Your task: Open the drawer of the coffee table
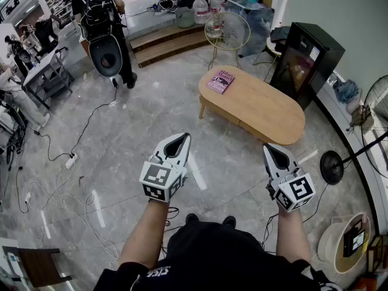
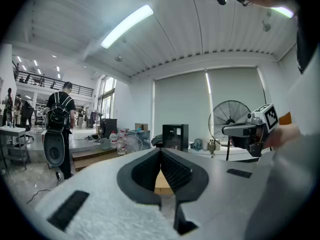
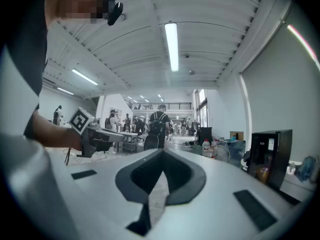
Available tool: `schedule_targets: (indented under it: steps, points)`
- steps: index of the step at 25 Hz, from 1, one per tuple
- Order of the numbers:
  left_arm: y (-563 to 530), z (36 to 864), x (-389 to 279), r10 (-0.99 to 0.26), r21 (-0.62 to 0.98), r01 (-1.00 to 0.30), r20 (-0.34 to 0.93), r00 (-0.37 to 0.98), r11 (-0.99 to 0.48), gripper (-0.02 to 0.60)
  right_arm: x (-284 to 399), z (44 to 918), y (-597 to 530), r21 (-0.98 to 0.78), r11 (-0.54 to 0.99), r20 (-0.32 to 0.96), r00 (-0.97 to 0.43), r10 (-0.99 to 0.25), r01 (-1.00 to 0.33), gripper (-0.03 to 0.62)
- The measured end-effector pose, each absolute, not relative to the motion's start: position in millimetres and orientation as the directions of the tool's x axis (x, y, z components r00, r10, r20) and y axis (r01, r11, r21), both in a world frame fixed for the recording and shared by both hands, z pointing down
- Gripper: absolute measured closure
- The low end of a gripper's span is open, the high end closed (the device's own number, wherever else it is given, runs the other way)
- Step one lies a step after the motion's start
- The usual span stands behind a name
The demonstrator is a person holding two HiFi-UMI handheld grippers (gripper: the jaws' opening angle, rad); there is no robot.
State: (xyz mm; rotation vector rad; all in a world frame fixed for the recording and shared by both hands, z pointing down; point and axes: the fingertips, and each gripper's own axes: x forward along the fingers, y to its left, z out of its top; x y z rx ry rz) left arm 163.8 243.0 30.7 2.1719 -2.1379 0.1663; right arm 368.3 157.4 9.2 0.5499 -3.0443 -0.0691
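The left hand-held gripper [image 1: 180, 139] and the right hand-held gripper [image 1: 272, 149], 2 in all, are both closed with nothing between the jaws. The 1 worktop [image 1: 260, 108], the oval coffee table, stands well apart ahead and carries 1 pink book [image 1: 220, 81]. I judge this the approach step: next, step closer, find the drawer front, and open the jaws.

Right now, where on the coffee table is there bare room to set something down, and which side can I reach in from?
The table top is bare from the book at its far left end to the near right end. The floor along its near side is open. Crowded: cabinet behind, fan base off the right end, cables on the floor left.
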Motion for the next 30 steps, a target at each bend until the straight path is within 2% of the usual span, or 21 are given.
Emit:
schedule_targets:
  steps: [13, 30]
  points:
    - [266.0, 42.4, 142.9, -0.989, 0.041, -0.999, 0.151, 0.007, -0.001, 0.581, 336.8, 9.1, 186.8, 0.074, 0.961, 0.041, -0.962, -0.271, -0.267, 0.592]
    - [338.1, 56.0, 52.4, -0.991, 0.045, -0.998, 0.133, -0.028, 0.034, 0.581, 256.7, 20.5, 250.4, 0.047, 0.974, 0.091, -0.970, -0.224, -0.221, 0.589]
